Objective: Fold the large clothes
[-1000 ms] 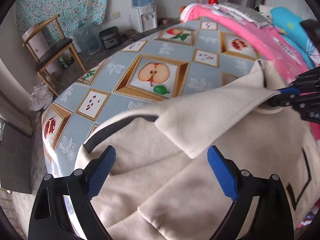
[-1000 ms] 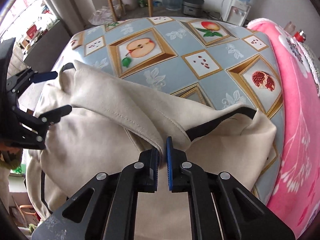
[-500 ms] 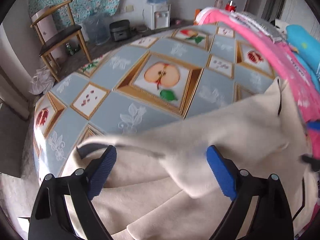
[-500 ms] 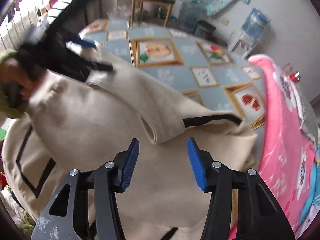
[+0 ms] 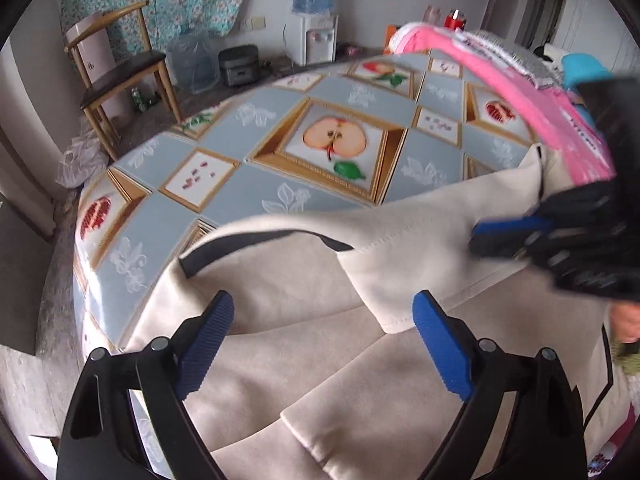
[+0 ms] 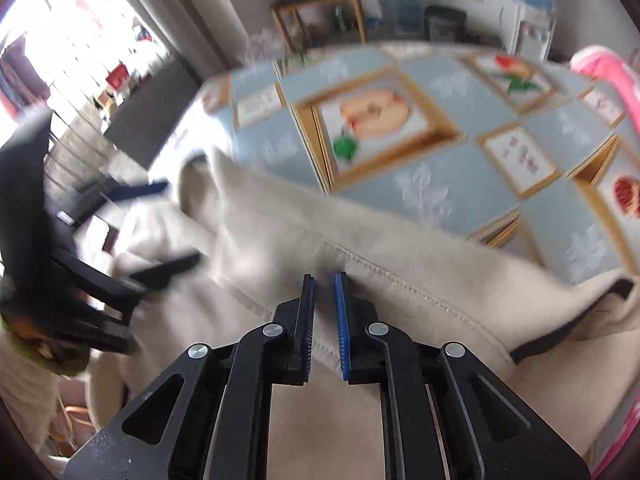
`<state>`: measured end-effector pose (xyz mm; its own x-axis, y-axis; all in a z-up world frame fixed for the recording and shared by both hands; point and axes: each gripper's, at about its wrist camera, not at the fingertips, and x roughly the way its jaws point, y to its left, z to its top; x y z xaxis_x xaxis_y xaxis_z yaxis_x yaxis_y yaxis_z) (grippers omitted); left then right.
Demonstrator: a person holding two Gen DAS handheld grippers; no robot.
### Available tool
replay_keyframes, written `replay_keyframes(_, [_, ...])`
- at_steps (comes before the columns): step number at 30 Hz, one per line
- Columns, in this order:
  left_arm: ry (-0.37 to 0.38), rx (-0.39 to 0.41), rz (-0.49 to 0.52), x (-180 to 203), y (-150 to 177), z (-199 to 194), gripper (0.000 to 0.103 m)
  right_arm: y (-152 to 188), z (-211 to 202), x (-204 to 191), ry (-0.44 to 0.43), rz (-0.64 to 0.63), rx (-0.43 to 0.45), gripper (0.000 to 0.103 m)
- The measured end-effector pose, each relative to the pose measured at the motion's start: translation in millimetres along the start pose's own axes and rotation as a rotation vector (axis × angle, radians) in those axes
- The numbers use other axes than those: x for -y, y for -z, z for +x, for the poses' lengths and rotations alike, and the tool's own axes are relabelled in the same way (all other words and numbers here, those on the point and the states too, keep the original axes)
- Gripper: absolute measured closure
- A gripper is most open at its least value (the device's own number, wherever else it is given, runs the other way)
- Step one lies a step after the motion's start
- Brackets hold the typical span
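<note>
A large cream garment (image 5: 304, 352) with black trim lies on the table's near end, with a folded sleeve across its top edge. My left gripper (image 5: 324, 320) is open just above the cloth, holding nothing. My right gripper (image 6: 324, 280) has its jaws nearly together on the stitched hem of the sleeve (image 6: 384, 272). It shows blurred at the right of the left wrist view (image 5: 508, 236), on that same fold. The left gripper (image 6: 156, 228) appears open at the left of the right wrist view.
The table carries a blue-grey cloth with framed fruit pictures (image 5: 336, 140). A pink blanket pile (image 5: 532, 92) lines its right side. A wooden chair (image 5: 120, 76), a water dispenser (image 5: 312, 20) and a rice cooker (image 5: 240, 64) stand beyond the far edge.
My right gripper closed on the sleeve, opened half a second ago, and is now closed again on the sleeve hem. The left gripper stayed open and drew back slightly.
</note>
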<state>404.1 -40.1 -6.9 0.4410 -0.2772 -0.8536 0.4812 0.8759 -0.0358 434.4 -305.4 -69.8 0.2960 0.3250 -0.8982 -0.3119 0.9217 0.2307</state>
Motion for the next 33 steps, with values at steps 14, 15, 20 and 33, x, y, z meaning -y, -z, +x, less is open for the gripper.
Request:
replay_keyframes(14, [0.191,0.048,-0.144,-2.9,-19.7,-0.6,0.063,-4.8,12.0,-21.3,-0.049,-0.005,0.0,0.092])
replay_keyframes(15, [0.195,0.03,-0.14,0.3,-19.8,5.1,0.064,-3.4,4.6,-17.7,-0.066,0.02,-0.005,0.091])
replay_keyframes(20, [0.164,-0.012,-0.088,12.6,-17.2,25.0,0.065,23.6,-64.1,36.4,-0.14,0.249,0.111,0.048])
replay_keyframes(33, [0.018,-0.025,-0.019,23.6,-10.4,45.8,0.073,26.9,-39.6,102.6,-0.234,0.529,-0.029,0.091])
